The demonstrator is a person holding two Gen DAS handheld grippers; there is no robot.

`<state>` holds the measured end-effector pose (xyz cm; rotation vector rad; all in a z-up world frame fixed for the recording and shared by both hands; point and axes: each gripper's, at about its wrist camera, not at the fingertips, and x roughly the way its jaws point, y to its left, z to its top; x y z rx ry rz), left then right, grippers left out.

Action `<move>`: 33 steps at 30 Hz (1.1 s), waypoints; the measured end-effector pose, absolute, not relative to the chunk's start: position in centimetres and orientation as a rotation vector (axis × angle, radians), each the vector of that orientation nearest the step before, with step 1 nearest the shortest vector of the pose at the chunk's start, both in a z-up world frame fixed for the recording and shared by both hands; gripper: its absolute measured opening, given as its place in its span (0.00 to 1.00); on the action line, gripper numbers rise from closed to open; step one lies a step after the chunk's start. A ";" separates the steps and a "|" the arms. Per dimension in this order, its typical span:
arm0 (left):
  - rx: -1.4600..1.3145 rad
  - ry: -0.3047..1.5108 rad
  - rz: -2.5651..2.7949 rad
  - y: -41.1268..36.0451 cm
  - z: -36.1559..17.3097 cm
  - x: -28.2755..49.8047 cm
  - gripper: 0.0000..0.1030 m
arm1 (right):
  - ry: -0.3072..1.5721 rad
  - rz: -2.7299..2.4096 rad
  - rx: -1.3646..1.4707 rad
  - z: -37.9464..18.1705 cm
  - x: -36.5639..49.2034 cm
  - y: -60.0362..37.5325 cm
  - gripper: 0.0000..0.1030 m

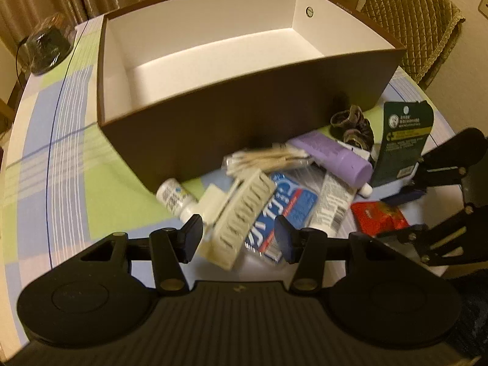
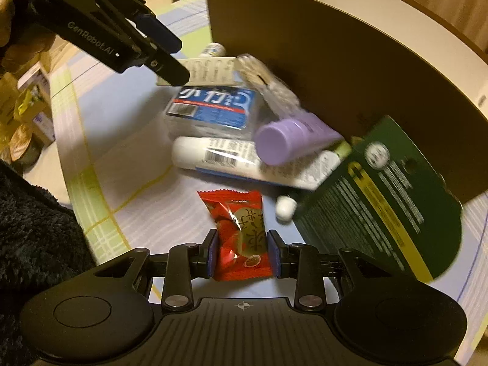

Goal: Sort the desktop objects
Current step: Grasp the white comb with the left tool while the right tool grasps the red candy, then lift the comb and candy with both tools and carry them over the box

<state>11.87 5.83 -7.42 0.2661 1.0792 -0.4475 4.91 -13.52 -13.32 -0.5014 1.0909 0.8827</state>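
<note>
on the far left of the table (image 1: 39,140) we see a dark jar (image 1: 48,45), well apart from the rest. the brown box (image 1: 213,116) stands at the far middle, open and white inside. just near of its front wall lies the pile: a small white bottle (image 1: 175,196) at the left, then a pale ribbed clip (image 1: 241,210) on a blue packet (image 1: 286,210), swabs (image 1: 268,158) behind them, a white tube (image 1: 331,204), a purple tube (image 1: 335,155) across it, and a dark green card (image 1: 402,143) leaning at the right.

our left gripper (image 1: 238,238) hangs over the clip with its jaws wide apart, holding nothing; whether a pad touches the clip we cannot tell.

our right gripper (image 2: 242,251) is closed on the red candy (image 2: 241,235), pads pressed to both sides of the wrapper, near of the pile and low over the cloth.
</note>
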 end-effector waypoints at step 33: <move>0.120 1.175 -0.304 10.8 -10.0 11.3 0.49 | 1.144 0.797 -0.409 -13.0 4.8 -14.6 0.32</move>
